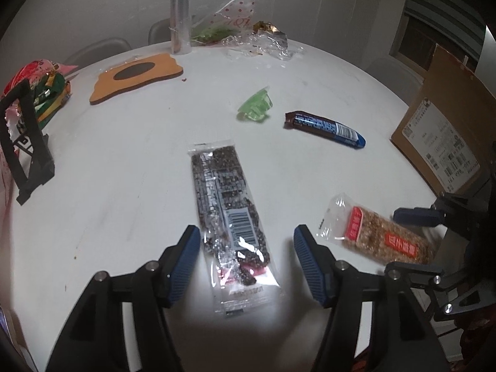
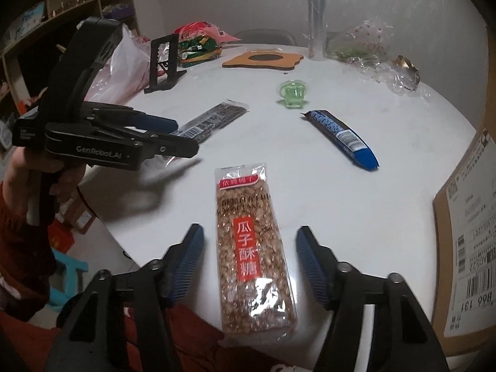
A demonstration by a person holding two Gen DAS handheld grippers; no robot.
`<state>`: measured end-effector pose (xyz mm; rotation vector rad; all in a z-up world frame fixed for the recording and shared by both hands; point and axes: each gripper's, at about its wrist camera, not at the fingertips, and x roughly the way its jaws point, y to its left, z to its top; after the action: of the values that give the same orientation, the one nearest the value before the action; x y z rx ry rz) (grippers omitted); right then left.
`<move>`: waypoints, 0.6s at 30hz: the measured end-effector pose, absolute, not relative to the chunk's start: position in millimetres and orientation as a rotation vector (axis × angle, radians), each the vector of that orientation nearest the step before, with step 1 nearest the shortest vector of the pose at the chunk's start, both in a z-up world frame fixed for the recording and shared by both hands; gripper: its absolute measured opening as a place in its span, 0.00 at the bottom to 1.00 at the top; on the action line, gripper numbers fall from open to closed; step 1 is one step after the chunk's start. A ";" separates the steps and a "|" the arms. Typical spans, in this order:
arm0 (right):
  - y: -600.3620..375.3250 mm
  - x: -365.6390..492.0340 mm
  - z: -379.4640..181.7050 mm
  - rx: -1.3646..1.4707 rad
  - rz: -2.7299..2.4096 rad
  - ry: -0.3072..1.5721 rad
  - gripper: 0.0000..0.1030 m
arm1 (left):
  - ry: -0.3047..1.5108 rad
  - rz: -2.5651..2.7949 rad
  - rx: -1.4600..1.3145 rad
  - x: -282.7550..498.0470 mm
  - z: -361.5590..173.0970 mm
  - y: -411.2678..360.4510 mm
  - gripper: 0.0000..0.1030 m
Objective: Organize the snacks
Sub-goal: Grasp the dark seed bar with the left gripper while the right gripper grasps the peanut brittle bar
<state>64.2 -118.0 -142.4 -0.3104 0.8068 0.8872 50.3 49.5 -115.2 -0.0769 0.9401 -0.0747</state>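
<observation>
On the round white table lie a dark sesame bar in clear wrap, a tan seed brittle bar with red labels, a blue wrapped bar and a green jelly cup. My left gripper is open, its fingers on either side of the dark bar's near end. My right gripper is open, its fingers on either side of the seed brittle bar. The left gripper also shows in the right wrist view, over the dark bar. The brittle bar also shows in the left wrist view.
A cardboard box stands at the table's right edge. A black stand and a bag of snacks sit at the left. An orange coaster, a clear tube and crumpled wrappers sit at the back.
</observation>
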 end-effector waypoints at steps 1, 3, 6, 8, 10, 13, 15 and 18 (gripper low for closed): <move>-116.8 64.5 -142.7 -0.322 0.884 0.798 0.47 | 0.939 -0.070 -0.075 51.5 -115.5 49.3 0.58; -114.4 65.5 -142.6 -0.346 0.873 0.782 0.37 | 0.932 -0.045 -0.067 53.0 -115.7 49.4 0.58; -113.3 69.5 -141.9 -0.330 0.845 0.777 0.37 | 0.926 -0.032 -0.068 56.6 -115.1 52.0 0.58; -114.4 76.5 -141.7 -0.311 0.824 0.778 0.37 | 0.929 -0.020 -0.069 60.8 -115.7 53.3 0.58; -114.4 84.5 -142.2 -0.296 0.798 0.781 0.37 | 0.937 -0.012 -0.072 66.0 -117.7 54.2 0.58; -114.4 93.9 -142.3 -0.274 0.784 0.783 0.37 | 0.940 -0.008 -0.070 71.0 -119.7 54.1 0.58; -114.1 98.8 -142.3 -0.271 0.783 0.781 0.37 | 0.937 -0.008 -0.074 72.9 -119.7 54.5 0.58; -112.0 102.1 -141.9 -0.278 0.775 0.771 0.37 | 0.935 -0.005 -0.063 74.7 -119.6 53.4 0.51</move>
<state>102.1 -112.0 -141.9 -0.2780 0.7707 0.7749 74.7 53.4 -119.6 -0.0632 0.9347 -0.0051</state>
